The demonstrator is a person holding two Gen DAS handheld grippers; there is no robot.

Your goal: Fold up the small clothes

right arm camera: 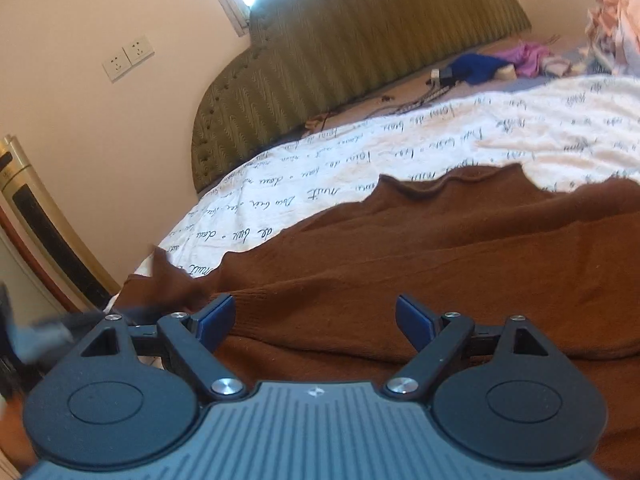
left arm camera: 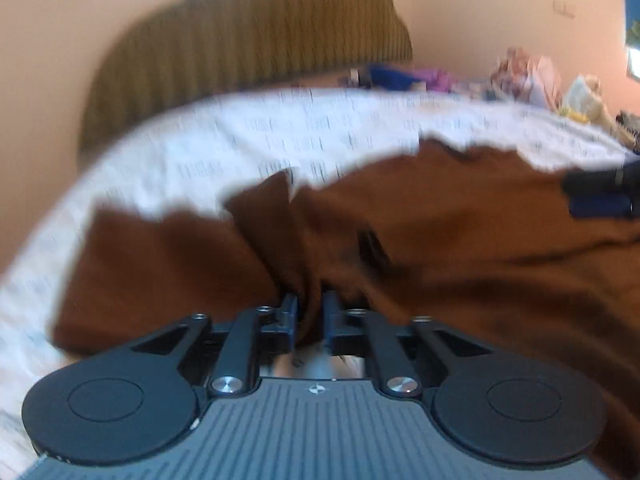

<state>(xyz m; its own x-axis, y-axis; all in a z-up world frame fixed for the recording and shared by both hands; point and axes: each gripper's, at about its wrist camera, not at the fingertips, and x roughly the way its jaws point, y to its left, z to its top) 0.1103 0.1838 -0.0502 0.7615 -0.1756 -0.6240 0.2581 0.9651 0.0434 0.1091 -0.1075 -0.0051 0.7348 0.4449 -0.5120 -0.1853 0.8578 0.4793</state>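
A brown knit garment (left arm camera: 460,248) lies spread on a bed with a white, script-printed cover (left arm camera: 280,136). My left gripper (left arm camera: 310,312) is low over the garment's near edge. Its jaws stand narrow, with a bunched fold of the brown cloth filling the gap between them. A ridge of cloth runs from the jaws up to the left. My right gripper (right arm camera: 316,320) hovers open over the brown garment (right arm camera: 440,248), with nothing between its blue pads (right arm camera: 416,316). The left wrist view is blurred. The right gripper's fingers (left arm camera: 600,192) show at that view's right edge.
A padded olive headboard (right arm camera: 360,40) stands behind the bed against a peach wall with sockets (right arm camera: 128,58). Blue and purple clothes (right arm camera: 480,66) and cables lie near the headboard, and a pile of pale laundry (right arm camera: 612,28) sits at the far right. A gold-trimmed appliance (right arm camera: 36,216) stands left of the bed.
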